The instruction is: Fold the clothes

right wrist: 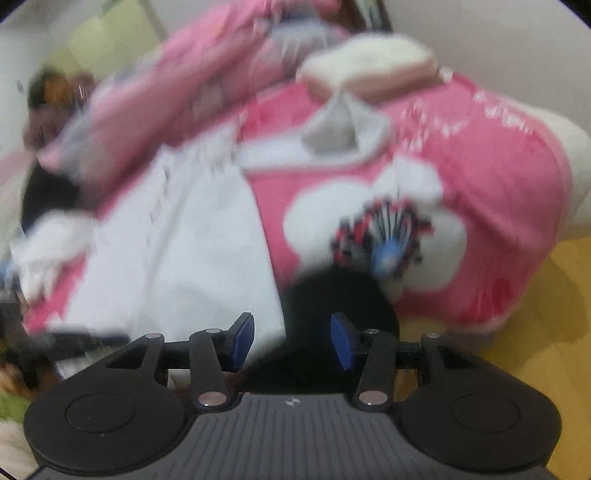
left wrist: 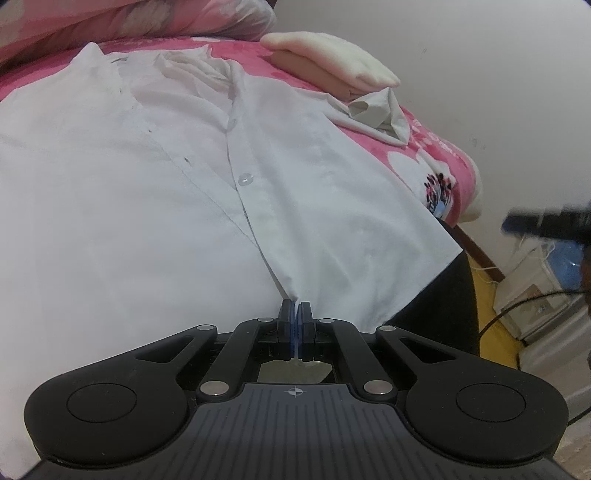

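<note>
A white button-front shirt (left wrist: 155, 177) lies spread face up on a pink flowered bedspread (left wrist: 439, 147), collar at the far end. My left gripper (left wrist: 295, 314) is shut on the shirt's near hem, by the button placket. In the blurred right wrist view the same shirt (right wrist: 177, 236) lies to the left. My right gripper (right wrist: 291, 338) stands open above the bed's near corner with nothing between its blue pads (right wrist: 341, 345). The shirt's right sleeve (right wrist: 332, 129) lies crumpled at the far side.
A folded cream and peach cloth (left wrist: 332, 62) rests past the shirt near the wall. A pink quilt (left wrist: 110, 22) is bunched at the far left. Something black (left wrist: 443, 302) covers the bed's near right corner. Boxes and cables (left wrist: 535, 295) sit on the floor at the right.
</note>
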`<state>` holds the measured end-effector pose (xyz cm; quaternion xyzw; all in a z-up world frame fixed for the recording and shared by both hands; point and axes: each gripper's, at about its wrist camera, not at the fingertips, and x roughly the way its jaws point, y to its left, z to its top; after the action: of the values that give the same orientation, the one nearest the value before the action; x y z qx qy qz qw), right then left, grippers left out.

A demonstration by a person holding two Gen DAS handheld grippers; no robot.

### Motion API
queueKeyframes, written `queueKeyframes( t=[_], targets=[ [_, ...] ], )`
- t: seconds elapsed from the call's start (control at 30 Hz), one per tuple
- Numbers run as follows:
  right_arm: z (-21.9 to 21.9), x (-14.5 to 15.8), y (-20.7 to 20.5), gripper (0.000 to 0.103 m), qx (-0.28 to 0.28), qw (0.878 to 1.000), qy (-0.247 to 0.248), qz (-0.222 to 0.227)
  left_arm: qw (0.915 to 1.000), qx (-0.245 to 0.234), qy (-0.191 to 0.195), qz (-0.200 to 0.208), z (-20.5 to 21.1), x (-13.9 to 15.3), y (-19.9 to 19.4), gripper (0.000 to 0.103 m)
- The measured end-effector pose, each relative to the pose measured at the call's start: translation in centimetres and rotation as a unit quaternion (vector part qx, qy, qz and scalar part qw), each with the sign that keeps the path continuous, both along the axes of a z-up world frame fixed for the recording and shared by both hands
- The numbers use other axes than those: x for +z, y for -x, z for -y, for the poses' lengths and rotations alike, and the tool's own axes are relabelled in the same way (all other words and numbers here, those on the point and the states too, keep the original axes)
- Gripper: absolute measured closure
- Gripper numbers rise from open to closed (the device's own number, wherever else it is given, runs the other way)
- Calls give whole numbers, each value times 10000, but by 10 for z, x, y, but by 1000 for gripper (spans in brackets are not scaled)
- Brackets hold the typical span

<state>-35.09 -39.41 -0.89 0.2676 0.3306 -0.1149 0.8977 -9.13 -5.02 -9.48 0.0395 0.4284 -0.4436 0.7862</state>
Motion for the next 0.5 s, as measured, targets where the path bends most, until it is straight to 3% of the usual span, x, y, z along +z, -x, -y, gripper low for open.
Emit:
queueKeyframes(
  t=[0.13, 0.3, 0.5],
  targets=[
    [18, 16, -8, 54, -220, 9955, -309, 869, 10000, -1, 12, -10, 0, -1, 0, 103],
    [33, 26, -59, 54, -91, 9910, -415, 1272, 10000, -7, 56, -10, -1, -2, 0, 103],
    [30, 43, -137, 54, 524, 9873, -195, 1490, 9999, 32, 106, -92, -2, -7, -3, 103]
  ],
)
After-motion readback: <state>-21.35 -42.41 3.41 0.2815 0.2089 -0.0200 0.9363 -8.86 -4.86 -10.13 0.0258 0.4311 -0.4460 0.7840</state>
